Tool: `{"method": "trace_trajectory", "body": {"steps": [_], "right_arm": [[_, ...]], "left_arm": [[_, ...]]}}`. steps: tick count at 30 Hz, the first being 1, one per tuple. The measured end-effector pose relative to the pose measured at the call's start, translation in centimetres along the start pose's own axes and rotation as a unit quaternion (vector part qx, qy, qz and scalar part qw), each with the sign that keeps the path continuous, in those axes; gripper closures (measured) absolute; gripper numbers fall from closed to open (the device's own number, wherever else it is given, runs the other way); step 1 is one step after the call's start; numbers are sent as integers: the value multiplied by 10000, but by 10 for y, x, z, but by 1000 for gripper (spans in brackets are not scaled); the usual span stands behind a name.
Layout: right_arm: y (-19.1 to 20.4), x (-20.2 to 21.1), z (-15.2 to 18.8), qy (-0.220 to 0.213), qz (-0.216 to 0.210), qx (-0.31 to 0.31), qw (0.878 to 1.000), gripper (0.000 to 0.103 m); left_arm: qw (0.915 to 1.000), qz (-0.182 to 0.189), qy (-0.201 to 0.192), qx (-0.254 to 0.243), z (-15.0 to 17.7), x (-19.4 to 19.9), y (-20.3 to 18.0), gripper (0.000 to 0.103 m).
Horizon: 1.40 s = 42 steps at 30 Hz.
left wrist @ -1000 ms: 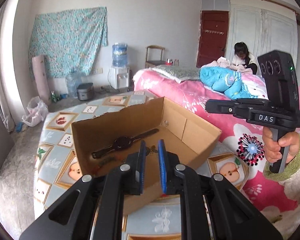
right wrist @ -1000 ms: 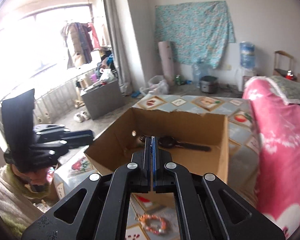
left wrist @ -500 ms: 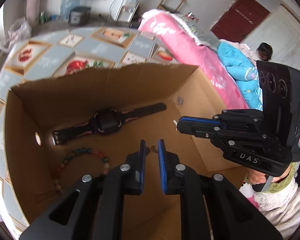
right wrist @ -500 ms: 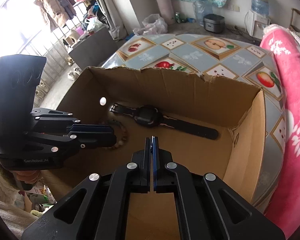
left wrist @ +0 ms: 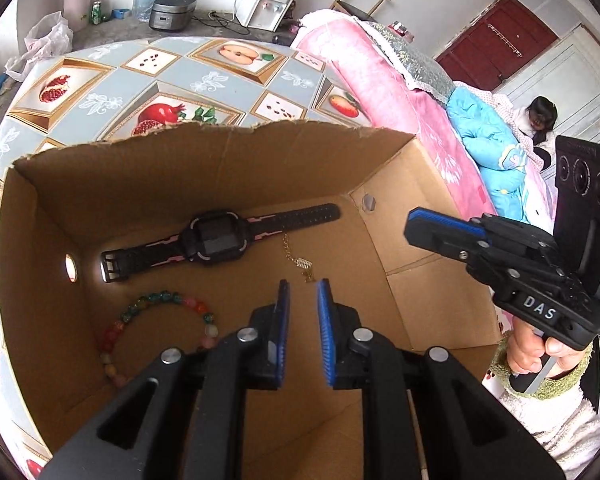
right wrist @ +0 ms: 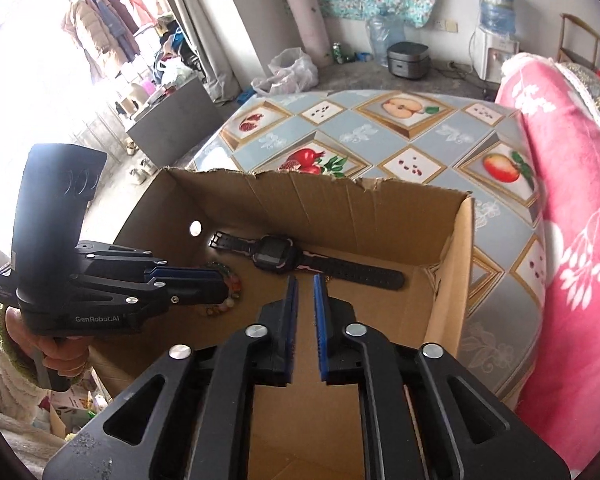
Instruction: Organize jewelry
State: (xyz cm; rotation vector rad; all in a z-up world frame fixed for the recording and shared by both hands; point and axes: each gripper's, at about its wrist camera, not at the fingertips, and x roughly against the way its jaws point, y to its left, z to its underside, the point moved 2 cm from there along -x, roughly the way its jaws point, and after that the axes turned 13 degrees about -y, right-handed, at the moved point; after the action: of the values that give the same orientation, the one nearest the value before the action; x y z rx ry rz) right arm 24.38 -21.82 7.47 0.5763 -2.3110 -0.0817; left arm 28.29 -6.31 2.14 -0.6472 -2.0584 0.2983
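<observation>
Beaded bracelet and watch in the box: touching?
Apart. The left wrist view shows bare cardboard box floor between the beaded bracelet and the watch strap above it.

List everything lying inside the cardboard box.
Inside the cardboard box: a black watch, a bead bracelet and a small gold chain. The near floor is hidden behind the gripper bodies.

Both grippers (left wrist: 302, 286) (right wrist: 304, 280) — slightly parted, empty
</observation>
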Motion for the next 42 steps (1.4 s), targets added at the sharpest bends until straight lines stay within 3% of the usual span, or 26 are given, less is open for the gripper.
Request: {"method": "trace_trajectory", "body": {"steps": [4, 9, 14, 19, 24, 26, 32, 37, 40, 42], "right_arm": [[3, 17, -4, -205, 47, -29, 9998, 76], [14, 51, -5, -631, 23, -76, 9980, 59], [28, 86, 0, -1055, 34, -111, 9944, 54], [39, 126, 19, -1446, -53, -313, 9890, 48], [56, 156, 53, -1608, -151, -331, 9863, 23], [65, 160, 76, -1549, -119, -233, 9876, 19], [65, 130, 143, -828, 355, -438, 9950, 19], [48, 100, 175, -311, 640, -942, 9930, 19], [40, 91, 180, -166, 914, -1027, 9904, 34], [33, 82, 181, -63, 1016, -1200, 9875, 50]], "left_arm": [[9995, -30, -263, -182, 1, 19, -8, 78], [9971, -2, -670, -359, 7, 54, -19, 54], [9911, 30, -1208, -561, 23, 105, -27, 38], [9836, 128, -1664, -690, 53, 155, -28, 25], [9794, 141, -1802, -900, 98, 186, -24, 10], [9799, 166, -1740, -962, 123, 189, -20, 6], [9937, -392, -938, -475, 189, 141, 3, 6], [9922, -975, -672, -399, 204, 100, 20, 6], [9855, -1409, -527, -790, 207, 81, 22, 6], [9830, -1488, -474, -968, 207, 74, 19, 6]]}}
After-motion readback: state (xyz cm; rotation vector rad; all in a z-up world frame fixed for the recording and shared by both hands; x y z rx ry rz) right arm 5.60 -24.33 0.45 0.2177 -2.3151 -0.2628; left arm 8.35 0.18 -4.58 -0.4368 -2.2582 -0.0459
